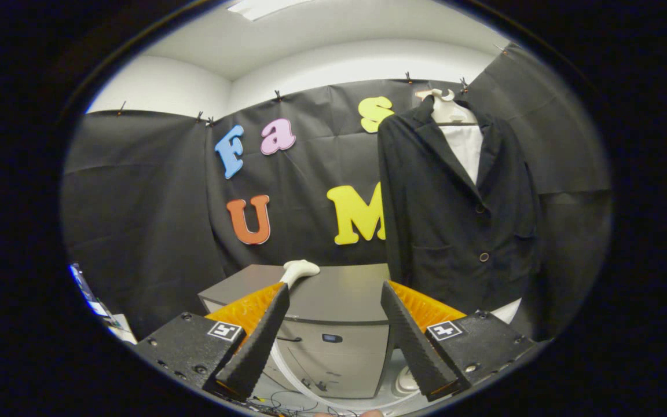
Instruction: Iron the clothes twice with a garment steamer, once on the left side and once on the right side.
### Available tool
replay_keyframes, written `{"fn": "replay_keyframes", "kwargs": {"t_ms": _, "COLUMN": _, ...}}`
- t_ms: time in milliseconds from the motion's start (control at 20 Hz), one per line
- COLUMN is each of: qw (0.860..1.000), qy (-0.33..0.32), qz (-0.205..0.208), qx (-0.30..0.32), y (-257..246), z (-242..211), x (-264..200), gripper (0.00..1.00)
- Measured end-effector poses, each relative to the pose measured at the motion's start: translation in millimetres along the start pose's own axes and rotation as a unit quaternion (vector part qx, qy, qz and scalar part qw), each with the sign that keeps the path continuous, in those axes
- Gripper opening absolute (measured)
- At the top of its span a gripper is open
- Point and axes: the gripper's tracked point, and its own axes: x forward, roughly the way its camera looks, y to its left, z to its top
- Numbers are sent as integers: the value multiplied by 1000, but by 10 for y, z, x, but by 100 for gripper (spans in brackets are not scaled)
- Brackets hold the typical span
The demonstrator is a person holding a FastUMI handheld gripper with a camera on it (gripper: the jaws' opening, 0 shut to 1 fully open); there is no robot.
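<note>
A black jacket (455, 208) over a white shirt hangs on a hanger (446, 104) against the booth wall, beyond my right finger. A white steamer head (299, 269) lies on top of a grey cabinet (339, 289), just past my left fingertip. Its white hose (287, 370) runs down in front of the cabinet. My gripper (333, 292) is open with nothing between its fingers, and it hovers short of the cabinet top.
The grey cabinet has a drawer front with a small dark handle (332, 337). Cables (293, 402) lie on the floor below it. A white object (407, 379) sits on the floor by the cabinet's right side. A bright screen (87, 292) shows at the far left.
</note>
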Motion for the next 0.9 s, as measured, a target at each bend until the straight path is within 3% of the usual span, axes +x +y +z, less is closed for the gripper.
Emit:
{"fn": "replay_keyframes", "kwargs": {"t_ms": 550, "qw": 996, "qy": 35, "qz": 87, "qx": -14, "y": 926, "z": 169, "x": 1048, "gripper": 100}}
{"fn": "replay_keyframes", "kwargs": {"t_ms": 900, "qw": 989, "qy": 100, "qz": 108, "qx": -32, "y": 1258, "z": 67, "x": 1865, "gripper": 100}}
